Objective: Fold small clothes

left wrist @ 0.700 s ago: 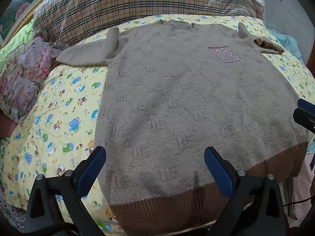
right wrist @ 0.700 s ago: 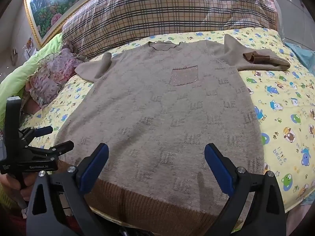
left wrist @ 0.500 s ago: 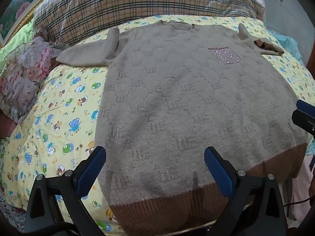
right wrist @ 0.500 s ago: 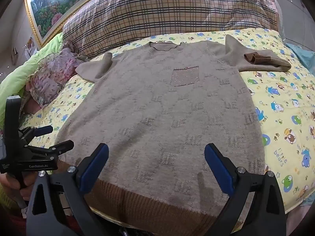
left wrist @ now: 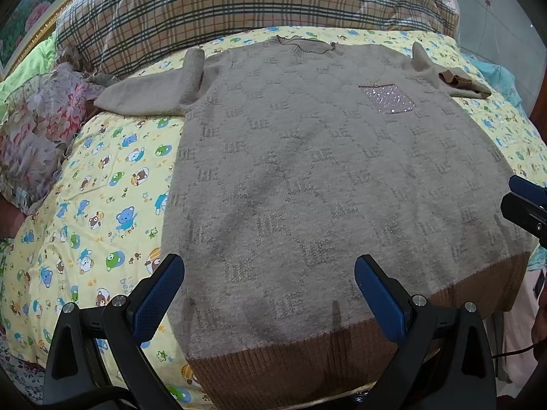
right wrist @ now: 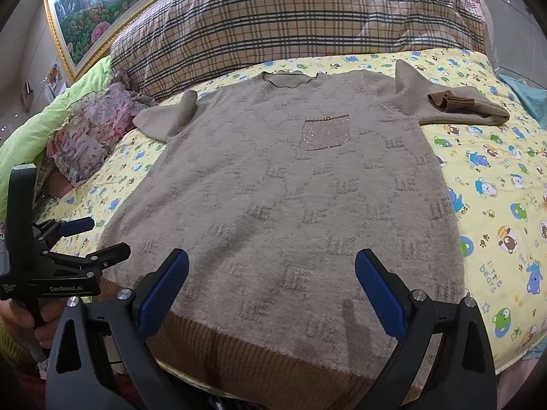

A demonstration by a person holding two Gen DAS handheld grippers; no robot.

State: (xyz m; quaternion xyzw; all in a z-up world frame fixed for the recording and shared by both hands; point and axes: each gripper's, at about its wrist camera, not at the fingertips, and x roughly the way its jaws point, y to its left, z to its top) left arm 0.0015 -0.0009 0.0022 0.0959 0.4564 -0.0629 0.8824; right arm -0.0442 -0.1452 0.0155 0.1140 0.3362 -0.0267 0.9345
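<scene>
Knitwear first: a grey-beige patterned knitted sweater (left wrist: 307, 177) with a brown ribbed hem lies flat, front up, on the yellow cartoon-bear bedsheet (left wrist: 102, 184), its collar toward the plaid checked pillow (left wrist: 239, 0). From the sweater, I see its sparkly chest pocket (right wrist: 326, 133) below the collar; one sleeve is folded over near the floral ruffled cloth (right wrist: 92, 133), the other lies bent with its brown cuff (right wrist: 451, 100) on top. My left gripper (left wrist: 270, 290) hovers over the hem with its blue-padded jaws spread wide and nothing between them; my right gripper (right wrist: 271, 290) does the same at the hem, also wide and empty. Against the frames from a moment ago, almost nothing differs: the sweater lies as it did, and both views have crept only slightly nearer to it, jaws unchanged.
</scene>
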